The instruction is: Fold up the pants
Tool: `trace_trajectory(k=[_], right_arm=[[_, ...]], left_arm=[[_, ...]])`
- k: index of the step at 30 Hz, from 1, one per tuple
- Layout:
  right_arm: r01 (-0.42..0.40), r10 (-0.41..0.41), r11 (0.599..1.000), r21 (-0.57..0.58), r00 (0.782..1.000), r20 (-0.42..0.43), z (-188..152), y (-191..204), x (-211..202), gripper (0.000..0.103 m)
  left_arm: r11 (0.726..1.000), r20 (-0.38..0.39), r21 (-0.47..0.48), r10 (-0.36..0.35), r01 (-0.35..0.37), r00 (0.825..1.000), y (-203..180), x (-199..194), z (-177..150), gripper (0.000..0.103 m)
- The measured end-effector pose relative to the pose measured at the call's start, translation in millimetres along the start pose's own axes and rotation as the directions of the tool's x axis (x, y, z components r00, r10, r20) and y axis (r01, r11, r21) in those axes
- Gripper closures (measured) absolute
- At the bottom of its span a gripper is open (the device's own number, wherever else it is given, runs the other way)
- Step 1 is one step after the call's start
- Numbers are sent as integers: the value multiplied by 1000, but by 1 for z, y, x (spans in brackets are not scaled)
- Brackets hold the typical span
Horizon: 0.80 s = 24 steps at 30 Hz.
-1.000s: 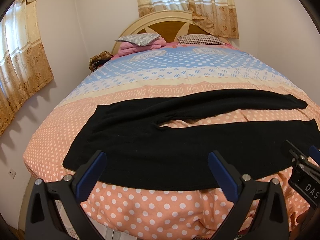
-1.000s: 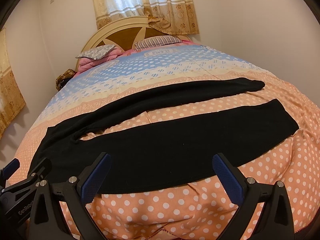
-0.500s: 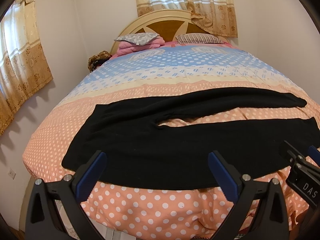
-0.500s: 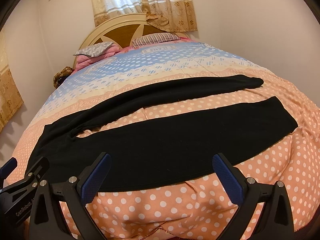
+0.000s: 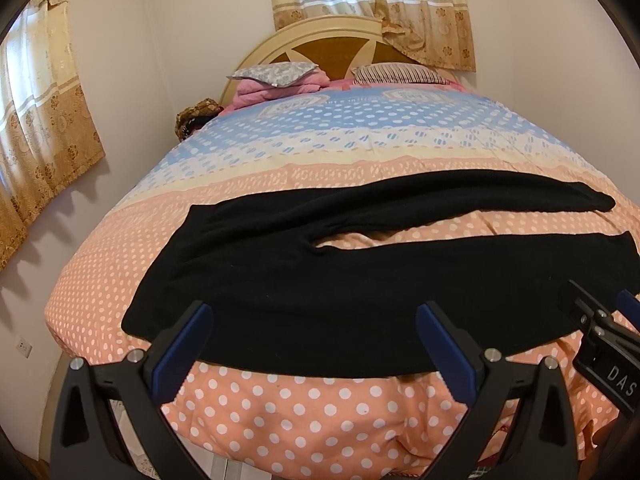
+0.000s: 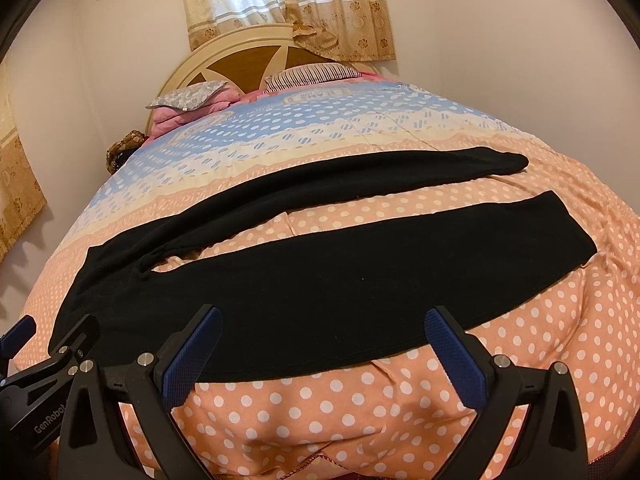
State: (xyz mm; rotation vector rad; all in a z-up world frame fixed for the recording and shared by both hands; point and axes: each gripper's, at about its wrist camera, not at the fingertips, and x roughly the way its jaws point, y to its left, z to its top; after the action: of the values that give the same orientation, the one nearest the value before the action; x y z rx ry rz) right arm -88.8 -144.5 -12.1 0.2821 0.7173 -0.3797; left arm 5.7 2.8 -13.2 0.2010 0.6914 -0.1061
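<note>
One bed (image 5: 280, 412) fills both views, its dotted cover peach at the near end and blue toward the headboard (image 5: 332, 46). One pair of black pants (image 5: 320, 280) lies flat across the near edge, waist toward the left corner, two legs spread apart toward the right edge. Two curtains (image 5: 372, 4) hang on the walls. Two pillows (image 5: 276, 71) sit by the headboard, one atop a pink bundle. The left gripper (image 5: 316, 344) and right gripper (image 6: 320, 348) hover at the near edge, jaws wide apart, holding nothing.
</note>
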Motion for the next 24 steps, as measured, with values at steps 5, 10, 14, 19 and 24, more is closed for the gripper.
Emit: trace_trajectory(k=[5, 10, 14, 19, 24], right_arm=[[0, 0, 1000, 0, 1000, 1, 0, 0, 0, 1], [-1, 1, 1000, -1, 1000, -1, 0, 0, 1, 1], [0, 0, 1000, -1, 1000, 0, 0, 0, 1, 1], [2, -2, 1000, -2, 1000, 0, 0, 0, 1, 1], [3, -3, 1000, -2, 1000, 1, 0, -1, 2, 1]], left_arm=[[1000, -1, 0, 2, -2, 1000, 0, 1, 0, 0], [1000, -7, 2, 1, -1, 1000, -1, 2, -1, 0], [1000, -5, 1, 2, -2, 1000, -1, 2, -1, 0], [1000, -7, 2, 1, -1, 1000, -2, 2, -2, 0], [1000, -7, 0, 1, -1, 1000, -1, 2, -1, 0]])
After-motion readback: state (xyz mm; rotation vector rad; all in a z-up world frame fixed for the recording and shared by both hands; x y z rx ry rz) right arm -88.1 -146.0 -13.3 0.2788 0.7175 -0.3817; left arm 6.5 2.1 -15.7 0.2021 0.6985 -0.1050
